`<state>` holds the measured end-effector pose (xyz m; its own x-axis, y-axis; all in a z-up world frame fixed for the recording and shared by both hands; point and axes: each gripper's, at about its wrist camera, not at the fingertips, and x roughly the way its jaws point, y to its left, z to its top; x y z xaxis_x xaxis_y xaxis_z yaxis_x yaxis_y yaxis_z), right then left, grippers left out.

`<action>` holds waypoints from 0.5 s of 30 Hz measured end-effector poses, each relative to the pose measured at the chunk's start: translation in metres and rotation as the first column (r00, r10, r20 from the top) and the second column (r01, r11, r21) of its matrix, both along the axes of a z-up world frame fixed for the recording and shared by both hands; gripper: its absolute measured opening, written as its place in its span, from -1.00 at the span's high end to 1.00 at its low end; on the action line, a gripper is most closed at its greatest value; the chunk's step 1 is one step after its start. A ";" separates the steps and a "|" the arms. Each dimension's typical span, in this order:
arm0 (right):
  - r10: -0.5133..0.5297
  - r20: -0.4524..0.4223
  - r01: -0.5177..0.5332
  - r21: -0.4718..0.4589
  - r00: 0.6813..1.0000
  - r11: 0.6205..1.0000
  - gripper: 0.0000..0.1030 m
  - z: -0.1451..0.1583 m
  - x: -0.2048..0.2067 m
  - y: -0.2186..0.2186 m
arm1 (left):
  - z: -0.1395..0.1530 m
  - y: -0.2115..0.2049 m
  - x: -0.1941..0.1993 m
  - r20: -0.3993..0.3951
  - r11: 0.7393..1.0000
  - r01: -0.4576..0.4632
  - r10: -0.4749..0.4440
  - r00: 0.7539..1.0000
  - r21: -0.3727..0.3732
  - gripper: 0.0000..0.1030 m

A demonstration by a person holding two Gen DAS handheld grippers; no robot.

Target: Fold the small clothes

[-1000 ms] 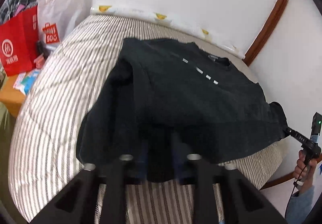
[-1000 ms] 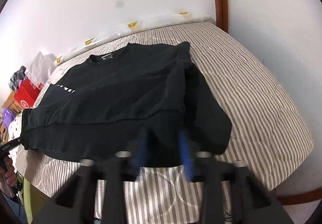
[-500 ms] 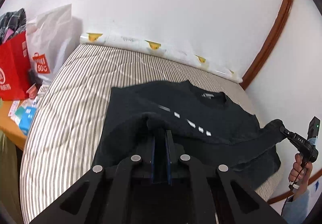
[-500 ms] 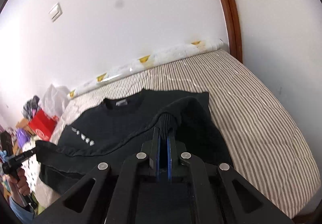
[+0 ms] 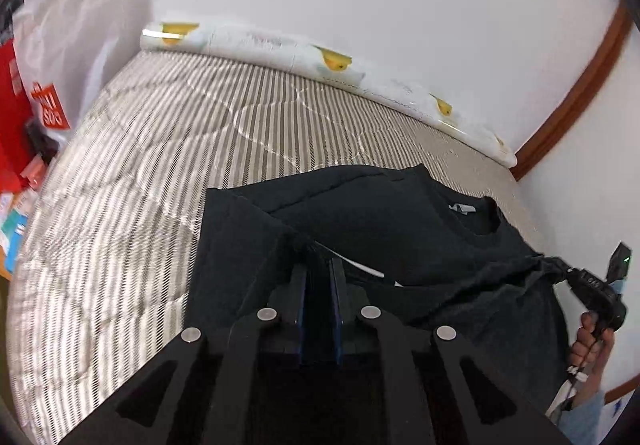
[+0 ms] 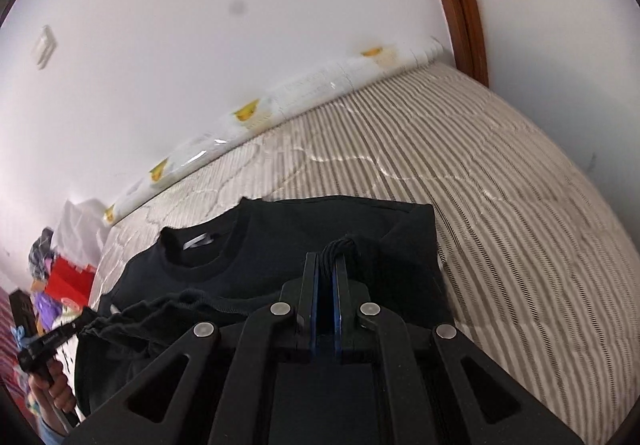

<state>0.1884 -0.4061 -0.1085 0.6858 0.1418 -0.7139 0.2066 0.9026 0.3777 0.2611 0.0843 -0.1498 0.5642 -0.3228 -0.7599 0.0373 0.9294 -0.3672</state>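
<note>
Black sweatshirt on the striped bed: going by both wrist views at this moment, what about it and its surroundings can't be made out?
- Black sweatshirt: near hem, hidden by gripper bodies in both wrist views.
- Its white chest print: left wrist view, mostly covered by lifted fabric and the left gripper.
- Neck label: too small to read.
- Red bags: cut off by the left edge.
- Fabric pinched in the right gripper: which part, unclear.

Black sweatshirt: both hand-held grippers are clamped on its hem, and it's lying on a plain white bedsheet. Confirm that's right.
Not quite. The bed cover is striped, not plain white, as the left wrist view shows. The rest holds: the left hand-held gripper and the right hand-held gripper are clamped on the black sweatshirt.
</note>
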 end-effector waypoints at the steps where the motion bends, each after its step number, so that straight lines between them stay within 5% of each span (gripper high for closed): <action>1: -0.010 -0.007 0.010 0.009 1.000 1.000 0.86 -0.003 0.004 -0.002 | -0.002 0.001 0.003 -0.013 1.000 0.001 -0.001 1.000 -0.008 0.78; 4: -0.037 -0.003 0.037 0.042 0.999 0.998 0.72 -0.008 0.011 -0.009 | -0.002 0.004 0.007 -0.041 1.000 0.012 -0.013 0.999 -0.026 0.76; 6: -0.041 0.012 0.040 0.026 0.999 0.999 0.34 -0.002 0.012 -0.010 | 0.002 0.005 0.007 -0.038 0.999 0.023 -0.025 0.999 -0.032 0.67; 8: -0.030 0.025 0.030 -0.012 0.999 0.999 0.19 0.006 0.012 -0.008 | 0.009 0.005 0.004 -0.004 0.999 0.029 -0.029 1.000 -0.017 0.34; 11: 0.002 0.050 0.001 -0.067 0.999 0.998 0.18 0.018 0.008 -0.002 | 0.024 0.006 -0.001 0.070 1.000 0.022 -0.022 0.997 -0.001 -0.19; 15: 0.048 0.052 -0.041 -0.125 0.998 0.991 0.17 0.025 0.000 0.007 | 0.030 0.001 -0.007 0.095 0.998 0.047 -0.050 0.994 0.031 -0.20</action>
